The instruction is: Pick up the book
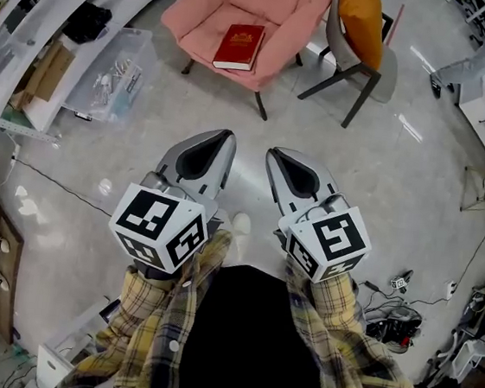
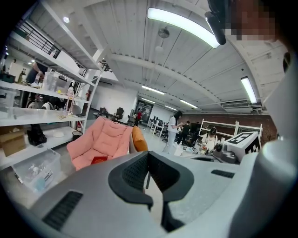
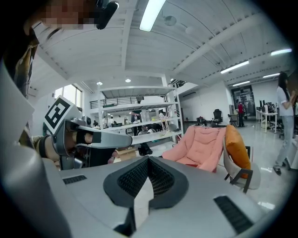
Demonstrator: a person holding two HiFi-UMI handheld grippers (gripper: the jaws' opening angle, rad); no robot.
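Note:
A red book (image 1: 239, 47) lies flat on the seat of a pink armchair (image 1: 285, 11) at the far side of the floor. In the left gripper view the book (image 2: 98, 160) shows as a small red patch on the armchair (image 2: 100, 139), well ahead of the jaws. My left gripper (image 1: 226, 133) and right gripper (image 1: 273, 152) are held side by side in front of the person, pointing toward the chair and far short of it. Both are shut, with nothing between their jaws. The right gripper view shows the armchair (image 3: 202, 145) ahead and the left gripper (image 3: 93, 138) alongside.
A grey chair with an orange cushion (image 1: 362, 20) stands right of the armchair. A clear plastic bin (image 1: 112, 74) and white shelving (image 1: 37, 9) line the left side. Cables and gear (image 1: 394, 310) lie on the floor at right. People (image 2: 174, 128) stand far off.

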